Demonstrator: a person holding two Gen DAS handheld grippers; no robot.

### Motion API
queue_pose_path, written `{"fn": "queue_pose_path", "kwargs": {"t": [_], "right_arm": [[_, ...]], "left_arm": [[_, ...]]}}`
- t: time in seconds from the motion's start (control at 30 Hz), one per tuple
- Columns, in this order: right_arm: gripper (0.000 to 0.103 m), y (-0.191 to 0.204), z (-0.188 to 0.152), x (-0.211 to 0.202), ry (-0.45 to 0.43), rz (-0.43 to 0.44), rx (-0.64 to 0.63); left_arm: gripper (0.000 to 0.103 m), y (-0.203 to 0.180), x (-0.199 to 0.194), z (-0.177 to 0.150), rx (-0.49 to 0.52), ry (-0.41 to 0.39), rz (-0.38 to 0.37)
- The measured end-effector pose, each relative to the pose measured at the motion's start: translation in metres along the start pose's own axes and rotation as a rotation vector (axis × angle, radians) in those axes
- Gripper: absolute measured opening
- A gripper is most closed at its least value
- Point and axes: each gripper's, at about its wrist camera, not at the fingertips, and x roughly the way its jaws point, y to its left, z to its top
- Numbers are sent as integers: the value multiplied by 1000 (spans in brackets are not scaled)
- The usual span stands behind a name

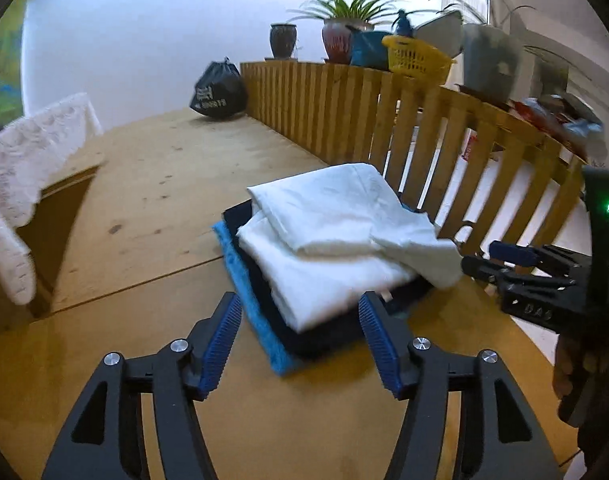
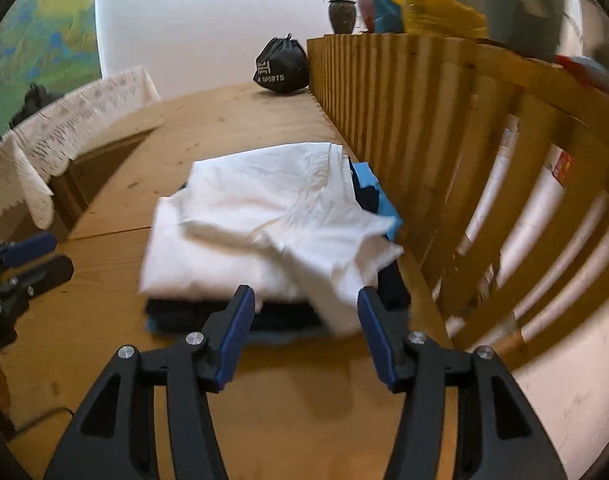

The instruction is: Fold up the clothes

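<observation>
Left wrist view: left gripper (image 1: pixel 300 312), fingers spread with nothing between them, faces the folded white garment (image 1: pixel 336 240) topping a dark-and-blue stack on the wooden counter (image 1: pixel 144 200); right gripper (image 2: pixel 304 308) likewise parted, empty.

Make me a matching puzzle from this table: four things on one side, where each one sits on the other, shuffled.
Things:
1. white garment
2. blue cloth
3. black bag
4. yellow basket

Places:
A. far end of the table
B. top of the pile
C. on the wooden rail
D. bottom of the pile

Pairs: 1-B, 2-D, 3-A, 4-C
</observation>
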Motion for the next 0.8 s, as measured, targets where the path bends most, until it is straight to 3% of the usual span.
{"fn": "queue_pose_path", "kwargs": {"t": [0.13,0.23,0.37,0.6,0.7,0.8], "right_arm": [[54,16,-30,-66,-61,15,9],[60,35,-56,-114,-125,8,-18],[67,59,-100,-171,-195,-6,-15],[67,92,-151,-209,-223,-22,-60],[67,95,-163,-222,-239,-19,-47],[67,96,-175,-234,-251,-10,-39]], "left_arm": [[61,-10,-71,-34,27,-45,54],[71,-15,-127,-67,8,-88,20],[76,-27,-182,-113,23,-151,67],[78,-35,-230,-180,-13,-181,127],[78,-37,-239,-190,-18,-161,155],[78,-43,-255,-198,-25,-198,180]]}}
